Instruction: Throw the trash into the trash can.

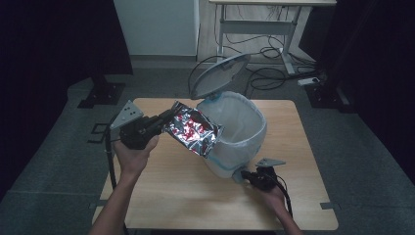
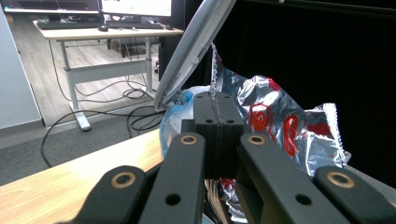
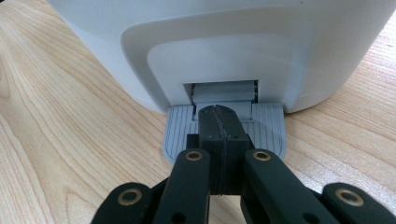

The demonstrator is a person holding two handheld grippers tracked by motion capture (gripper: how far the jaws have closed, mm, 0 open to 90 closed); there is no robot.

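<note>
Left gripper (image 1: pixel 164 119) clamped on the edge of a crinkled foil packet (image 1: pixel 193 131), held just beyond its tip, tilted over the pedal bin's rim (image 1: pixel 262 122), presumably for dropping in. Right gripper (image 3: pixel 219 122) closed empty, pressing down the grey pedal (image 3: pixel 268 128) directly beneath, propping the lid (image 1: pixel 220 73) open. Inside: white liner, contents hidden.
</note>
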